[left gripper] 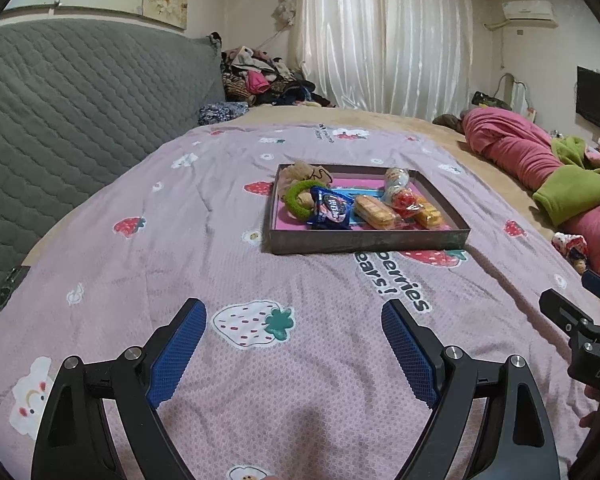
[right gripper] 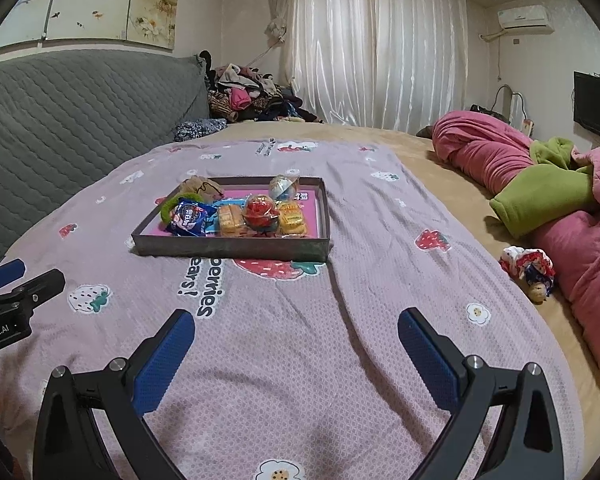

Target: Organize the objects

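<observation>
A shallow dark tray with a pink floor sits on the lilac strawberry-print blanket. In it lie a blue cookie packet, wrapped yellow cakes, a red sweet packet, a green ring, a clear wrapped ball and a tan pouch. My left gripper stands open over bare blanket, short of the tray. My right gripper is open too, empty, also short of the tray.
A grey quilted headboard runs along the left. Pink and green bedding is heaped at the right, with a small rag doll beside it. Clothes pile up at the far end before white curtains.
</observation>
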Demonstrator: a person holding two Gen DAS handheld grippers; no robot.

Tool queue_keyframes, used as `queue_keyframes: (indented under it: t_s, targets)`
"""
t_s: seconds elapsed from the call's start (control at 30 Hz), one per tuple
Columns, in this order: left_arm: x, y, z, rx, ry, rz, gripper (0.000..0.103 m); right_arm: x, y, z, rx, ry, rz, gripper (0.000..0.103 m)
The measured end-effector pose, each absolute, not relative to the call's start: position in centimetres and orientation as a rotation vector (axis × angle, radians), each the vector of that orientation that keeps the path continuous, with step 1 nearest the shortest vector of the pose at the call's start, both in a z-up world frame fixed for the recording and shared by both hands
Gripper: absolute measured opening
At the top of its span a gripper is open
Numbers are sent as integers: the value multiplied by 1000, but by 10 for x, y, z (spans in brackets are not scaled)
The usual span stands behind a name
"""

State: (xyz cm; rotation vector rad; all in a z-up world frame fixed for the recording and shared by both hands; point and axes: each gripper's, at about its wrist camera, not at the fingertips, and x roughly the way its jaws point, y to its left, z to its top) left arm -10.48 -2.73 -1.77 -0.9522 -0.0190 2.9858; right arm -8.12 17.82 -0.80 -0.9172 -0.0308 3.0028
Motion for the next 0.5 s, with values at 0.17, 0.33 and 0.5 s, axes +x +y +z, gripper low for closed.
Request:
queue_keyframes:
  t_s: [0.17, 0.33, 0.5]
  targets:
    - [-106, -31, -22, -964, -30, 3001, 90, -84, 178, -14, -938, -38, 3000, 103]
    - [-109, -33, -26, -967, -25, 3002, 90, -87, 177, -19, -959, -48, 2993, 103]
    - [-112, -33, -27, -970, -30, 2993, 90, -88, 176, -22, -967, -52, 2992, 103]
